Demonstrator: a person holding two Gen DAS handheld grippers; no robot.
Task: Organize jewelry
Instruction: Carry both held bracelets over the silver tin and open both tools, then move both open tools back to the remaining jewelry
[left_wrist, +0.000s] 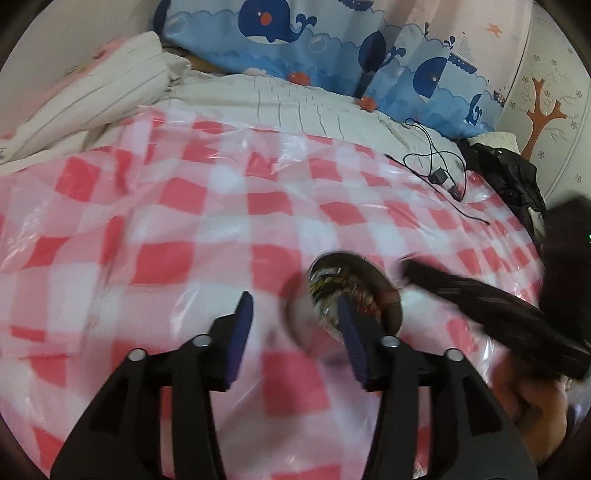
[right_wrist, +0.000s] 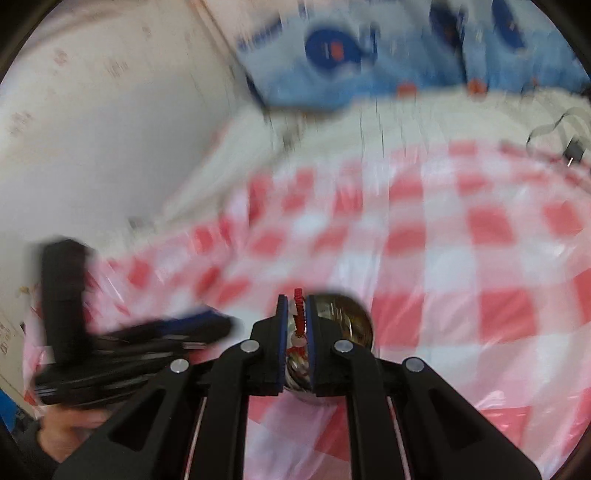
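A round metal tin (left_wrist: 354, 291) with jewelry inside sits on the pink checked plastic cloth (left_wrist: 184, 229). My left gripper (left_wrist: 295, 314) is open, its right finger in front of the tin. My right gripper (right_wrist: 295, 317) is shut on a red beaded jewelry piece (right_wrist: 298, 314), held just above the tin (right_wrist: 343, 321). The right gripper also shows as a blurred black shape in the left wrist view (left_wrist: 480, 306). The left gripper shows blurred in the right wrist view (right_wrist: 140, 339).
The cloth covers a bed with a striped white duvet (left_wrist: 288, 99) and pillows (left_wrist: 92, 88). A blue whale-print curtain (left_wrist: 332, 40) hangs behind. A black cable with a plug (left_wrist: 439, 173) and a black bag (left_wrist: 509, 177) lie at the far right.
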